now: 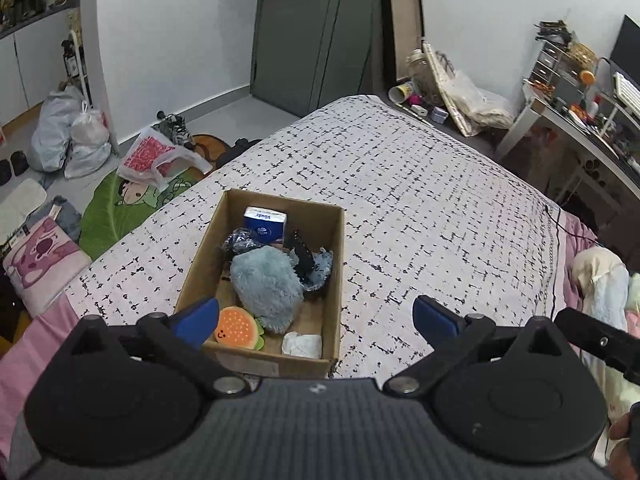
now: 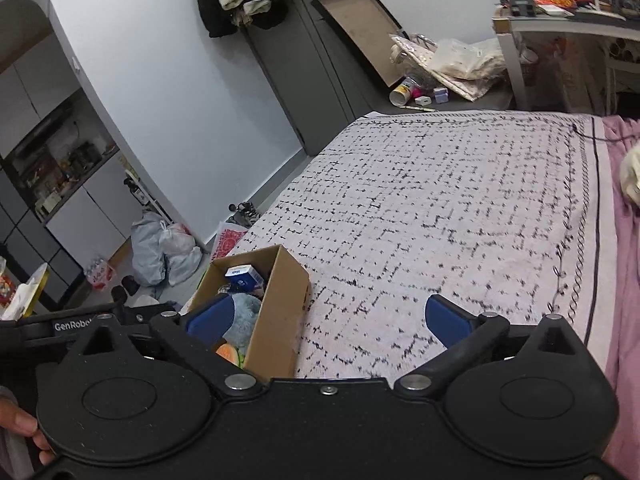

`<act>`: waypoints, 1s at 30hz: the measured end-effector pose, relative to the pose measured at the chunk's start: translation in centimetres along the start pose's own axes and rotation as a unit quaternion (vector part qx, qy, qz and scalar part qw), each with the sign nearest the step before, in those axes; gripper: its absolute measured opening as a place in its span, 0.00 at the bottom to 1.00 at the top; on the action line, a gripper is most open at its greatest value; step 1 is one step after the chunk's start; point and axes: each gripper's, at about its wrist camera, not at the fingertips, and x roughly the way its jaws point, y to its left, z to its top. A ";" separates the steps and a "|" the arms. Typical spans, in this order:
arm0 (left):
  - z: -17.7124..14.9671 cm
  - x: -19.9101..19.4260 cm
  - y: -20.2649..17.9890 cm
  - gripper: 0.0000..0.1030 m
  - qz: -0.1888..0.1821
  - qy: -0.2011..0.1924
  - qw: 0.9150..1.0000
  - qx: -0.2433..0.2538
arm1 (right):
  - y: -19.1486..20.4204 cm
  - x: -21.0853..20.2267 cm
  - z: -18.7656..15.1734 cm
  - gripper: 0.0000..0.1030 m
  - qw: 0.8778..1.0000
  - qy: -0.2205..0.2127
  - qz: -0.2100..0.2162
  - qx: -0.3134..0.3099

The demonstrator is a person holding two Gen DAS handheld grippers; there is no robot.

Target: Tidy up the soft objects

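An open cardboard box sits on the patterned bedspread near the bed's left edge. Inside lie a fluffy blue plush, an orange burger-like soft toy, a blue tissue pack, dark fabric pieces and a white crumpled tissue. My left gripper is open above the box's near end, nothing between its blue pads. The right wrist view shows the same box at lower left; my right gripper is open and empty above the bedspread, right of the box.
Plastic bags, shoes and a green mat lie on the floor left of the bed. A dark door stands behind. A cluttered desk is at the right, and pink bedding lies along the bed's right side.
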 end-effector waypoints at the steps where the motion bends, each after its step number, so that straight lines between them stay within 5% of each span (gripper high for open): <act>1: -0.1 -0.2 -0.1 0.99 -0.002 -0.001 1.000 0.003 | -0.2 -0.2 -0.3 1.00 1.000 0.000 0.000 0.001; 30: -2.8 -6.9 0.1 0.99 -0.029 -0.027 0.998 0.041 | 2.1 -8.6 -3.4 1.00 0.999 -0.021 -0.028 0.003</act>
